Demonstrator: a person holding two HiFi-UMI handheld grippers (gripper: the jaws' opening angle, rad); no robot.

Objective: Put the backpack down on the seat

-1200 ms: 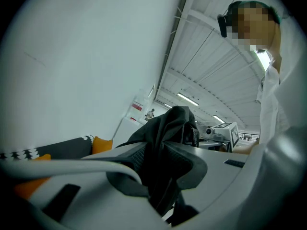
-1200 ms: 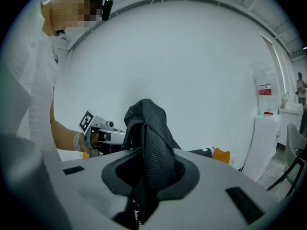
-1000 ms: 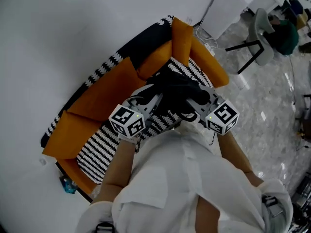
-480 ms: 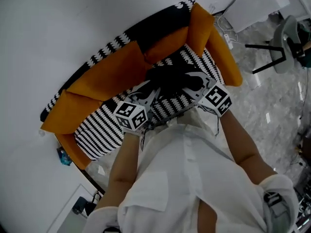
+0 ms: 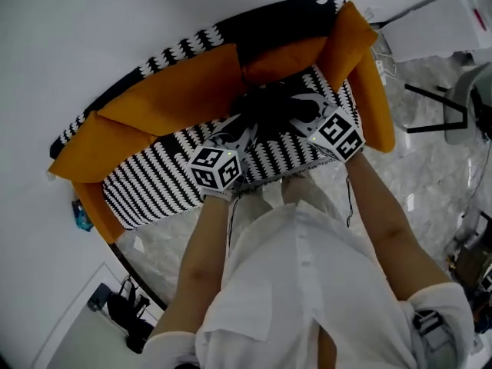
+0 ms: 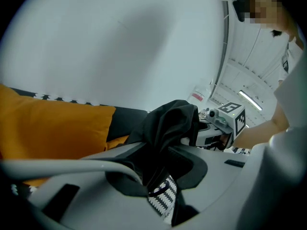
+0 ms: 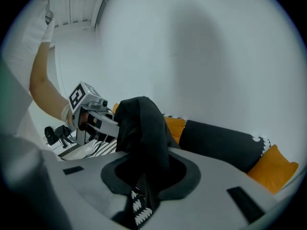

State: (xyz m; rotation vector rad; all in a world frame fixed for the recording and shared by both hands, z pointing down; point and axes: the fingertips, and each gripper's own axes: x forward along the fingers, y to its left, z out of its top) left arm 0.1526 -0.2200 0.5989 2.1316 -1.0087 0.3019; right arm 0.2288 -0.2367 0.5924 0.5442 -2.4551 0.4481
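A black backpack (image 5: pixel 269 108) hangs low over the striped seat (image 5: pixel 154 183) of an orange sofa, near its right end; whether it touches the seat is hidden. My left gripper (image 5: pixel 247 131) grips it from the left and is shut on a fold of black fabric (image 6: pixel 172 123). My right gripper (image 5: pixel 302 116) holds it from the right. Its jaws are opening slightly, with black fabric (image 7: pixel 141 123) still pinched between them. Each gripper view shows the other gripper just past the fabric: the right gripper (image 6: pixel 225 121) and the left gripper (image 7: pixel 88 109).
Orange back cushions (image 5: pixel 184 91) and a black, white-patterned backrest (image 5: pixel 284 18) stand behind the seat, with an orange armrest (image 5: pixel 378 91) at the right. A white box (image 5: pixel 438 25) and chair legs (image 5: pixel 434 114) stand on the marble floor to the right. A blue object (image 5: pixel 81 214) lies left of the sofa.
Both grippers have carried the backpack farther in over the striped seat, toward the backrest. The head view has swung, so the sofa now lies more squarely ahead.
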